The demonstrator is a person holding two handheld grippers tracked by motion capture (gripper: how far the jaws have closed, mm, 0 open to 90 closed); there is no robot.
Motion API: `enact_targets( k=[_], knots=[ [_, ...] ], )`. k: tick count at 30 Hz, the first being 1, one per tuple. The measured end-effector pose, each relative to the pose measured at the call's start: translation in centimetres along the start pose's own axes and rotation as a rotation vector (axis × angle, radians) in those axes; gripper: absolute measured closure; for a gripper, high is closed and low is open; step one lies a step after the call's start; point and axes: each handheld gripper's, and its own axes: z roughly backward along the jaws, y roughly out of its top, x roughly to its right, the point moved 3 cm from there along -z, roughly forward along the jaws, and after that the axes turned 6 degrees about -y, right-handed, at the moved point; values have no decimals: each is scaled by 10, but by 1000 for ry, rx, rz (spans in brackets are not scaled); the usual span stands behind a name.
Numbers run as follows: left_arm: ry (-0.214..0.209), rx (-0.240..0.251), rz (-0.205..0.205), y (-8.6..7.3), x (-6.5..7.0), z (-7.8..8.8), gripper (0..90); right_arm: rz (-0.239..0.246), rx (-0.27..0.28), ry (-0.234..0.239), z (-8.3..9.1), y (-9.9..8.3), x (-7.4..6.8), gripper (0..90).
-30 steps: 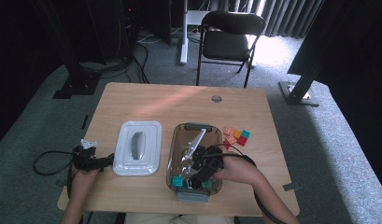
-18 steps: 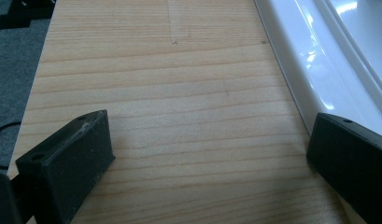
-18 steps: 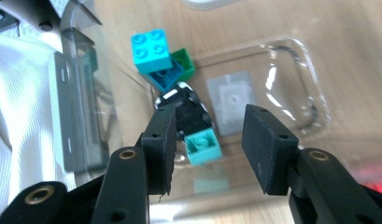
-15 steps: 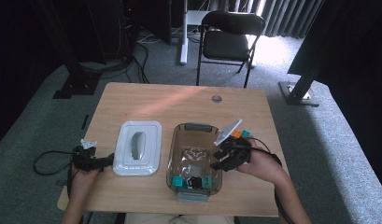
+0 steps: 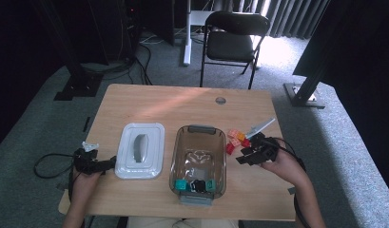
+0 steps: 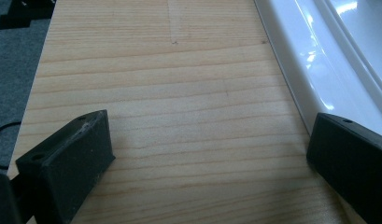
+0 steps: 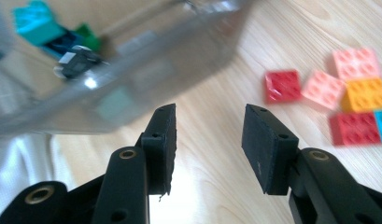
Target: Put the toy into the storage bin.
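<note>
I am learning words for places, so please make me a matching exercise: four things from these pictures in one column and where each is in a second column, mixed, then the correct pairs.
Things:
1. white lid
2. clear bin
3. loose bricks
4. chair

Places:
A. on the floor beyond the table's far edge
B. on the table between the lid and the loose bricks
C. on the table beside the left gripper
D. on the table just ahead of the right gripper

Pairs: 1-C, 2-B, 3-D, 4-A
</note>
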Motion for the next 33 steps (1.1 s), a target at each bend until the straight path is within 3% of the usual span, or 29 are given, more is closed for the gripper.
enact_targets(
  k=[5,7,10,11,16,28,33],
  knots=[
    [0,0,0,0,0,0,8,-67,-6,-36,-11,-10,20,541],
    [0,0,0,0,0,0,8,-142,-14,-63,-20,-18,39,543],
    [0,0,0,0,0,0,8,-206,-18,-85,-29,-26,57,545],
    [0,0,0,0,0,0,8,-206,-18,-85,-29,-26,57,545],
    [0,1,1,0,0,0,8,-285,-40,-124,-47,-35,82,521],
    [0,0,0,0,0,0,8,-307,-96,-159,-82,-28,105,488],
    [0,1,1,0,0,0,8,-316,-80,-181,-85,-22,110,484]
  ],
)
